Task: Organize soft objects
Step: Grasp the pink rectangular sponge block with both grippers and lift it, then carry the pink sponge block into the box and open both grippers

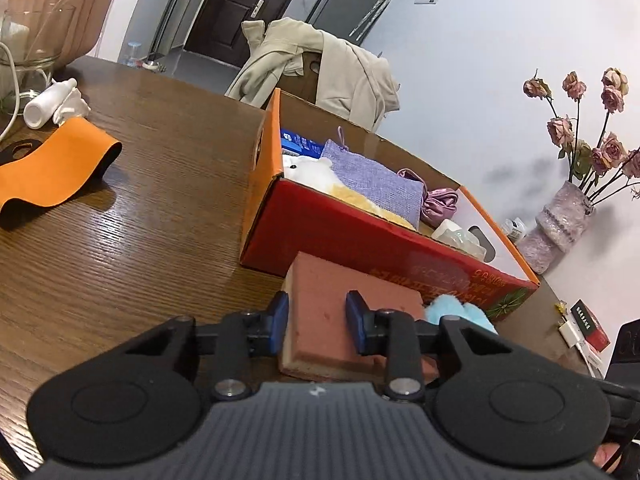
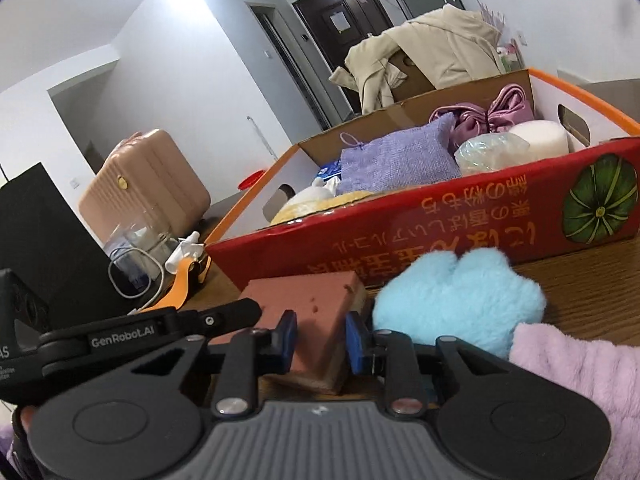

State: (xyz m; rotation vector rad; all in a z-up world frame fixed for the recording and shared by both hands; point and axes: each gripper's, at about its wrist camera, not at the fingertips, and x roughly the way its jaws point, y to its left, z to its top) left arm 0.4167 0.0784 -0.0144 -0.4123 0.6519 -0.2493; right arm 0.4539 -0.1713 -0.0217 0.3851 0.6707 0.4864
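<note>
A pink sponge block [image 1: 340,312] lies on the wooden table in front of a red and orange cardboard box [image 1: 332,232]. My left gripper [image 1: 318,320] has its blue pads on either side of the sponge, shut on it. My right gripper [image 2: 320,334] is also closed across the sponge [image 2: 316,320] from the other end. A fluffy blue plush [image 2: 456,304] lies just right of the sponge; it also shows in the left wrist view [image 1: 460,314]. The box [image 2: 400,232] holds a purple pouch [image 2: 396,160], a satin pink bag [image 2: 496,114], a white plush and a white foam roll.
A lilac fleece cloth [image 2: 580,364] lies at the near right. An orange strip [image 1: 56,164], a white bottle [image 1: 48,102] and a glass jar sit on the left of the table. A vase of dried roses [image 1: 560,220] stands at the right. A chair with a beige jacket [image 1: 320,68] stands behind the box.
</note>
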